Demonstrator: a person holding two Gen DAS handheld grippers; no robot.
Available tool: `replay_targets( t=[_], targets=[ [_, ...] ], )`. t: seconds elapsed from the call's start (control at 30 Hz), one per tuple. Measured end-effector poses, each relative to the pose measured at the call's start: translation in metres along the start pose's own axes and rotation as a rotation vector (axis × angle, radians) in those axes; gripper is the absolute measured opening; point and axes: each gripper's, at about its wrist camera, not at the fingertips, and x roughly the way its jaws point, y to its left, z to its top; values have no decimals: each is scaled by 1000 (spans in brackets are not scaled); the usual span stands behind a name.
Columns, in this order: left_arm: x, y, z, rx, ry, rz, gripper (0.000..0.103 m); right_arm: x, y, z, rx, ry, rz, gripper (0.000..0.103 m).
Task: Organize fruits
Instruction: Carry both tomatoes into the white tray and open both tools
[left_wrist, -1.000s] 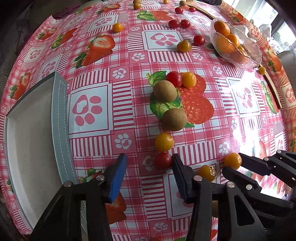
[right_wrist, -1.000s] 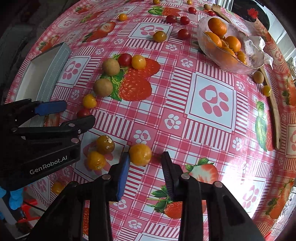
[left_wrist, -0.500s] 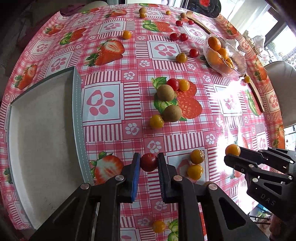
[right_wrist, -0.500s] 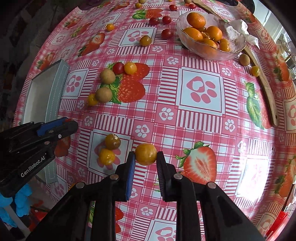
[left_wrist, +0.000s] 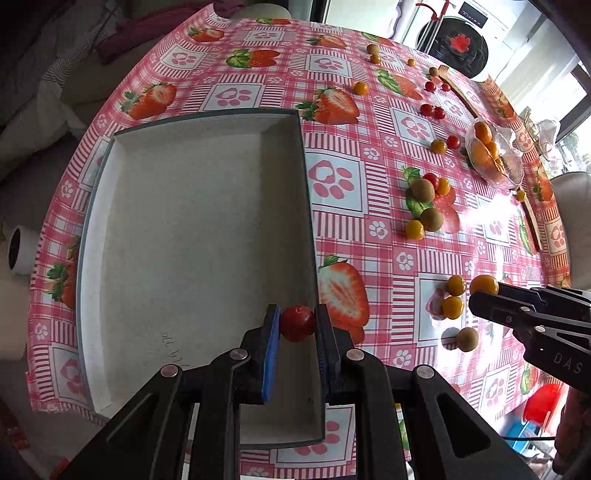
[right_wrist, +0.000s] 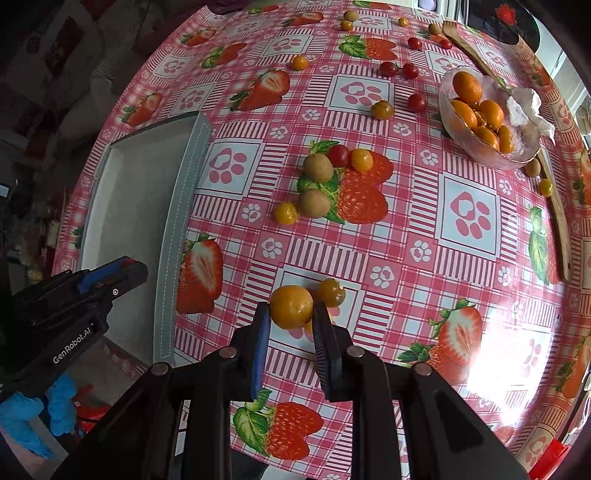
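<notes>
Left wrist view. The left gripper (left_wrist: 297, 325) is clenched on one red tomato (left_wrist: 297, 322), held above the right edge of the one grey tray (left_wrist: 308, 206). The tray's floor bears faint handwriting that cannot be read. On the strawberry-print tablecloth (left_wrist: 332, 184) lie two brown fruits (left_wrist: 423, 189) in the middle cluster with one red and two yellow tomatoes; a third brown fruit (left_wrist: 467, 339) lies nearer. One glass bowl (left_wrist: 517, 173) holds oranges, perhaps four; glare blurs the count. At right, the right gripper (left_wrist: 480, 291), marked "DAS", grasps one yellow tomato (left_wrist: 484, 284).

Right wrist view. The right gripper (right_wrist: 290, 314) is closed on the yellow tomato (right_wrist: 291, 307), above the tablecloth (right_wrist: 465, 214) beside one darker yellow tomato (right_wrist: 331, 292). The left gripper (right_wrist: 129, 271), labelled "GenRobot.AI", hangs over the tray (right_wrist: 177, 236). The bowl (right_wrist: 452, 122) shows about six oranges; one wooden spoon (right_wrist: 554, 206) lies past it. A blue-gloved hand (right_wrist: 33, 417) shows lower left.
</notes>
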Motion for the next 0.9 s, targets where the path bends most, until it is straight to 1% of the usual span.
replay_targets(
  t=[0.23,0.4,0.5,0.57,0.63,0.7,0.9],
  targets=[
    [7,56,-21,-100,16,93,20,14,60,13,-109,30,56,25],
    [19,95,-36,-186,45,141,20,29,105,23,-190,56,93,25],
    [27,112,-44,-218,61,163,20,43,127,27,-228,82,104,25],
    [28,120,-48,-228,48,152,20,52,138,29,-243,103,105,25],
    [27,124,-49,-212,40,170,20,60,146,30,-247,121,105,25],
    [27,128,-50,-204,33,173,20,72,152,32,-245,145,99,25],
    [28,150,-48,-193,22,194,20,105,159,34,-226,205,64,26]
  ],
)
